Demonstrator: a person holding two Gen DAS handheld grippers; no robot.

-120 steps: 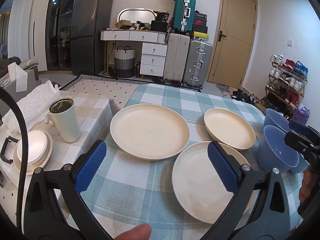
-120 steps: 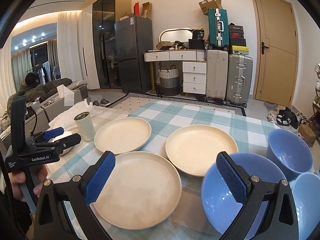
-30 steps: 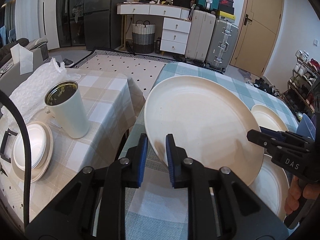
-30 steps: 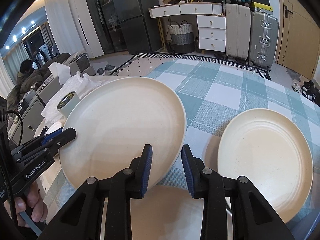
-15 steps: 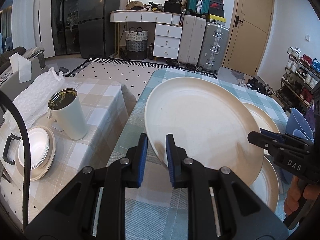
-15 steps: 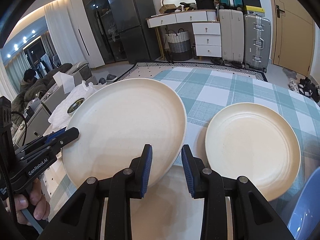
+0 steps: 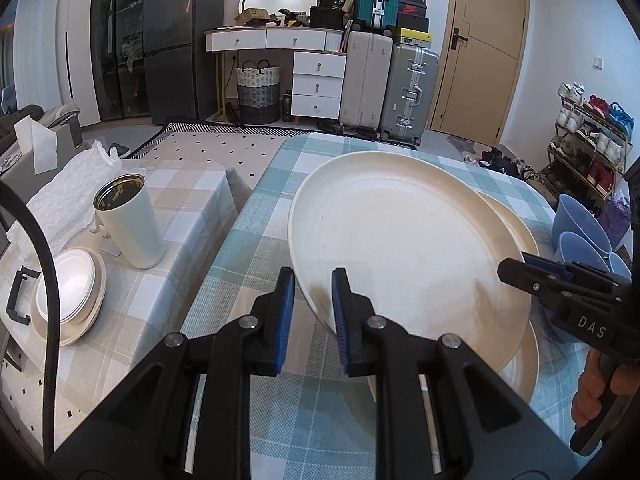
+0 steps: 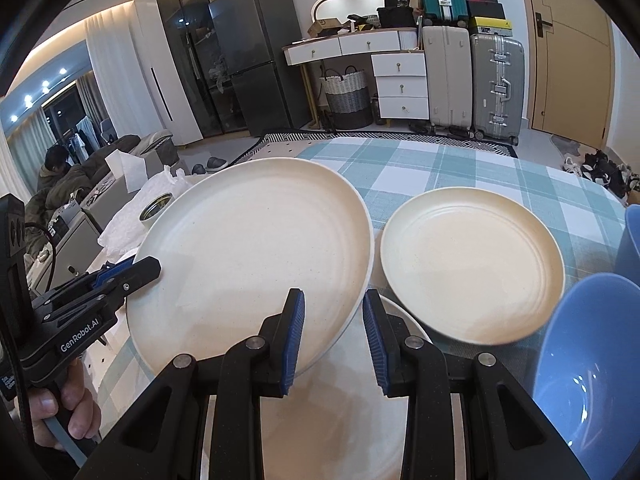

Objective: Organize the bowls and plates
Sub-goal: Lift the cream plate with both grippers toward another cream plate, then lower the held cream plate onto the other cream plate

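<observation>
Both grippers hold one large cream plate (image 7: pixel 404 240) in the air, tilted, above the checked table. My left gripper (image 7: pixel 313 304) is shut on its near left rim. My right gripper (image 8: pixel 334 328) is shut on its opposite rim, which also shows in the right wrist view (image 8: pixel 256 256). A second cream plate (image 8: pixel 344 412) lies on the table right under the held one. A third cream plate (image 8: pixel 472 264) lies further right. Blue bowls (image 8: pixel 588 364) stand at the right edge; they also show in the left wrist view (image 7: pixel 580 228).
A side table at the left carries a white tumbler (image 7: pixel 130 222), a stack of small white dishes (image 7: pixel 70 294) and crumpled white wrap (image 7: pixel 68 196). The teal checked tablecloth (image 7: pixel 256 240) covers the main table. Suitcases, a dresser and a shoe rack stand behind.
Over four seconds both grippers closed on the large plate and lifted it. In the last second they carried it right and towards me, over the near plate.
</observation>
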